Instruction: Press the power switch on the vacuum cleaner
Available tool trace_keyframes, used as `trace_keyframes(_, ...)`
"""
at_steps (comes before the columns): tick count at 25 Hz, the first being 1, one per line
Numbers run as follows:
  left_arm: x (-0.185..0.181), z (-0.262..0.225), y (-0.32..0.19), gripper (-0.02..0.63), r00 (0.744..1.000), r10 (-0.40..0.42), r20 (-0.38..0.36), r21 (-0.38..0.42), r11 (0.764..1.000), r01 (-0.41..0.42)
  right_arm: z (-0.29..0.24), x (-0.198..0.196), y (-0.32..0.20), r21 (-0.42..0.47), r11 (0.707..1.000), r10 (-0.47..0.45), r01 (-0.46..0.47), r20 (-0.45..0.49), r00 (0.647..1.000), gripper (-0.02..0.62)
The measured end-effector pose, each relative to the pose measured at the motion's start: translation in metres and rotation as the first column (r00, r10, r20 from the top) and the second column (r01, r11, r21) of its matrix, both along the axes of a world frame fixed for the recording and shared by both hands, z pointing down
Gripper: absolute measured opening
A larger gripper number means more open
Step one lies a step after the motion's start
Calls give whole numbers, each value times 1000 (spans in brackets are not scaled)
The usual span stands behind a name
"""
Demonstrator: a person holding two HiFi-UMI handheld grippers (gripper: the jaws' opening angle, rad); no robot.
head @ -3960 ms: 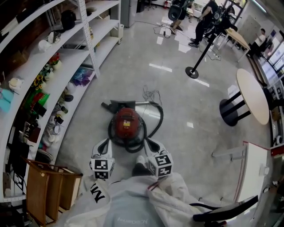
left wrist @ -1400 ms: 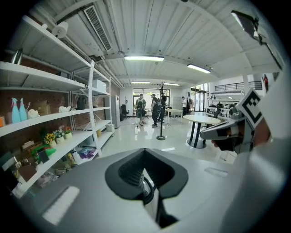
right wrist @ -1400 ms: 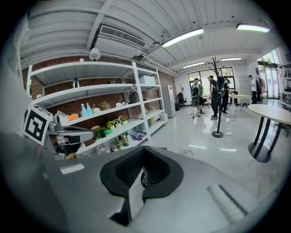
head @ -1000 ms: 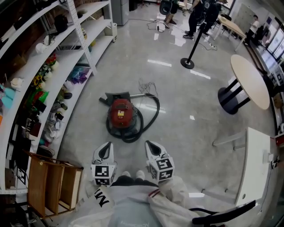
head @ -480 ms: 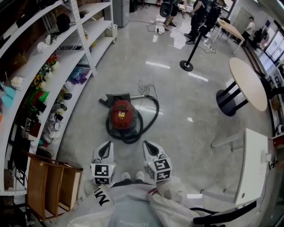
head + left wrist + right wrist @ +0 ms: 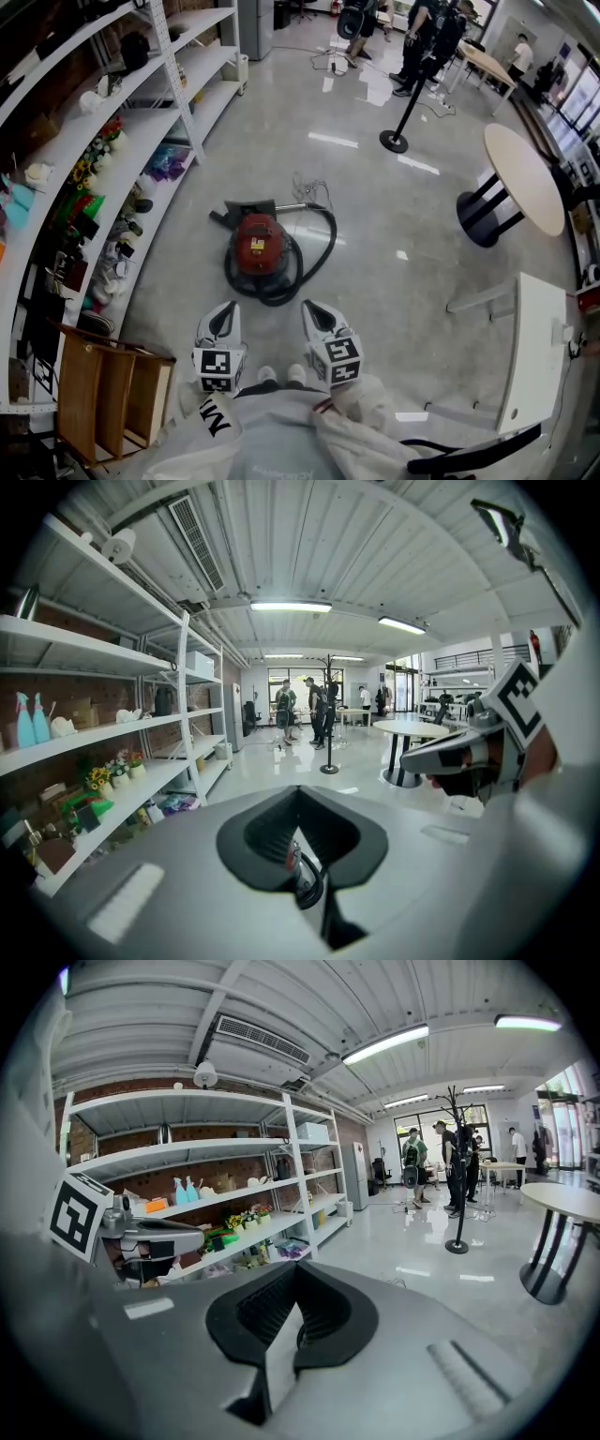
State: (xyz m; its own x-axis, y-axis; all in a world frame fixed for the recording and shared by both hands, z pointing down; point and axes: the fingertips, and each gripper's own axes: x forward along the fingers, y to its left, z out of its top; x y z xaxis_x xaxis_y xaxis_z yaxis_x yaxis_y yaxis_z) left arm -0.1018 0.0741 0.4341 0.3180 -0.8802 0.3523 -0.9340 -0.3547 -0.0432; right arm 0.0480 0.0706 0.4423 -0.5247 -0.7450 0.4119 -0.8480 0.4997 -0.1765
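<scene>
A red canister vacuum cleaner (image 6: 258,242) sits on the grey floor, its black hose (image 6: 319,246) looped round it and its floor nozzle (image 6: 246,208) at the far side. My left gripper (image 6: 222,317) and right gripper (image 6: 314,311) hang side by side near my body, both short of the vacuum and touching nothing. Both are shut and empty. In the left gripper view the left gripper (image 6: 298,794) shows a sliver of the vacuum (image 6: 293,857) through its narrow slit. In the right gripper view the right gripper (image 6: 296,1269) has its pads together.
Long white shelving (image 6: 112,159) with small items runs along the left. A wooden crate (image 6: 103,394) stands at the lower left. A round table (image 6: 530,178), a pole stand (image 6: 394,141) and a white desk (image 6: 534,356) are to the right. People (image 6: 422,28) stand far back.
Four seconds ago the grippers flanked the vacuum closely; now I stand farther back with a gap of floor between. Over the last half second almost nothing has moved.
</scene>
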Motion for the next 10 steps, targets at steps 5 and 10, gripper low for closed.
trace_keyframes(5, 0, 0, 0, 0, 1000, 1, 1, 0, 1000, -1, 1, 2, -1, 3, 1000, 7, -7, -5, 1000, 0)
trace_keyframes(10, -3, 1, -1, 0, 1000, -5, -2, 2, 1000, 5, 0, -1, -2, -3, 1000, 2, -2, -3, 1000, -1)
